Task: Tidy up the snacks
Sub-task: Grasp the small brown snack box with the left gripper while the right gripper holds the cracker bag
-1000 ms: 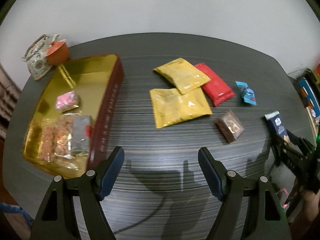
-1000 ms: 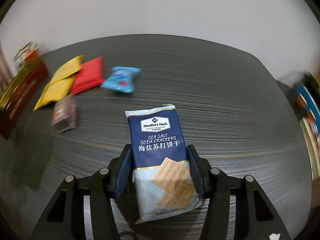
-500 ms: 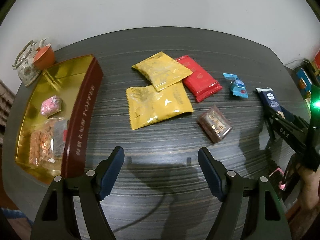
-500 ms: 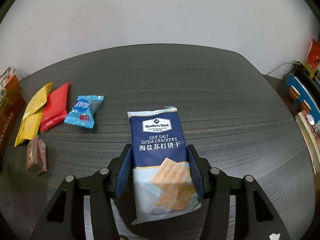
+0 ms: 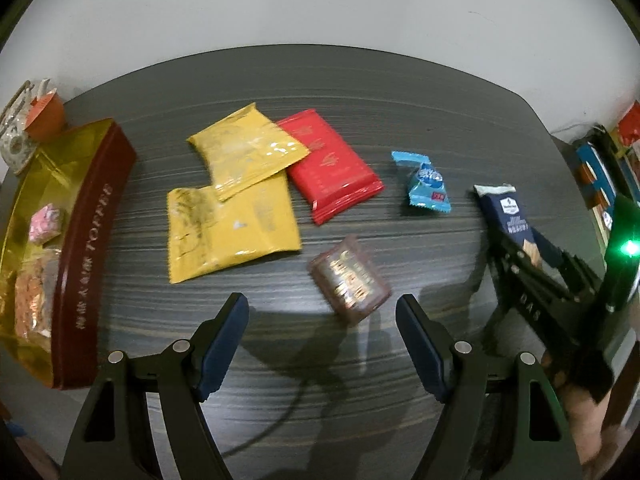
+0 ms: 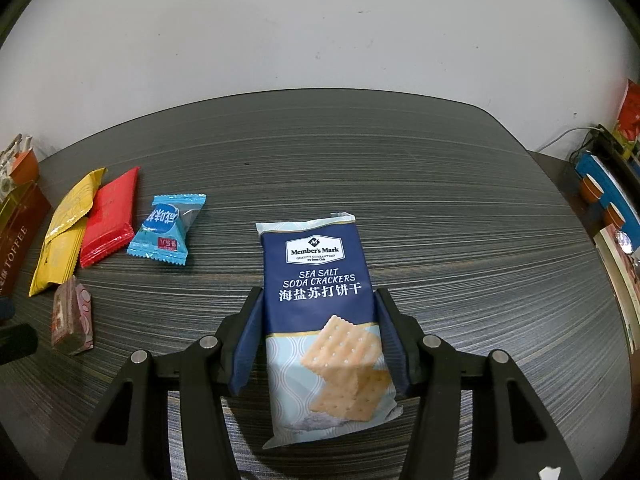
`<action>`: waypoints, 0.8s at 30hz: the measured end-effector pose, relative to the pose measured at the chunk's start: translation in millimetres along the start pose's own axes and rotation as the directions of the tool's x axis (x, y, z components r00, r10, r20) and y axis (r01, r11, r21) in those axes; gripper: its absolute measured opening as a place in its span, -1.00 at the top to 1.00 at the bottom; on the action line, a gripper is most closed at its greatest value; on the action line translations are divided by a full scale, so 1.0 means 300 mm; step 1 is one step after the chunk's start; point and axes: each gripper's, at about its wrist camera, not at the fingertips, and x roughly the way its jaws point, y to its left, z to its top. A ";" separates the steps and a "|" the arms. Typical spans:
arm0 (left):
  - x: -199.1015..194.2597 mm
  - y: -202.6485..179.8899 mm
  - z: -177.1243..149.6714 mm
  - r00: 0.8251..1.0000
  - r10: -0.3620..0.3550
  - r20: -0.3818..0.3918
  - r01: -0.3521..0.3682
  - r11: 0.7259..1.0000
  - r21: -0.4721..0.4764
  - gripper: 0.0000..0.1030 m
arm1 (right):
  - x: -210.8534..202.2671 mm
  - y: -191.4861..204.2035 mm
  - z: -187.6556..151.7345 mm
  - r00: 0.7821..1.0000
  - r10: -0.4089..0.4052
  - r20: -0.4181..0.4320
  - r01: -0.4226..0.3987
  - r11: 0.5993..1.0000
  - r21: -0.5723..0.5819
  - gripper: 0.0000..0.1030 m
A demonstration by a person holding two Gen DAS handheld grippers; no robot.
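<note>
My right gripper [image 6: 318, 300] is shut on a blue soda cracker pack [image 6: 320, 304] and holds it over the dark table; the pack also shows in the left wrist view [image 5: 506, 212], at the right. My left gripper [image 5: 322, 308] is open and empty, just in front of a small brown snack pack [image 5: 350, 280]. Two yellow packets [image 5: 232, 224], a red packet [image 5: 330, 170] and a blue candy [image 5: 426, 184] lie beyond it. A gold and maroon toffee tin [image 5: 92, 240] at the left holds several snacks.
A teapot and an orange cup [image 5: 42, 114] stand at the far left behind the tin. Shelves with colourful items [image 6: 608, 196] stand past the table's right edge. A dark cable [image 5: 280, 420] lies on the table near my left gripper.
My left gripper has swung right, so the tin has shifted to the left edge and the brown pack is now between the fingers' line. My right gripper still holds the cracker pack and has turned right.
</note>
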 end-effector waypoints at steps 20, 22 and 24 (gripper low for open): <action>0.133 -0.075 0.054 0.999 0.030 -0.045 -0.029 0.999 0.019 0.00 | -0.002 -0.001 0.003 1.000 0.000 -0.002 0.000 1.000 0.001 -0.02; 0.123 -0.066 0.041 0.999 0.020 -0.041 -0.019 0.999 0.029 0.14 | -0.001 -0.001 0.004 1.000 0.001 -0.002 -0.001 1.000 0.001 -0.02; 0.118 -0.073 0.038 0.999 0.025 -0.035 -0.023 0.999 0.050 0.17 | -0.001 -0.001 0.003 1.000 0.001 -0.002 -0.001 1.000 0.001 -0.02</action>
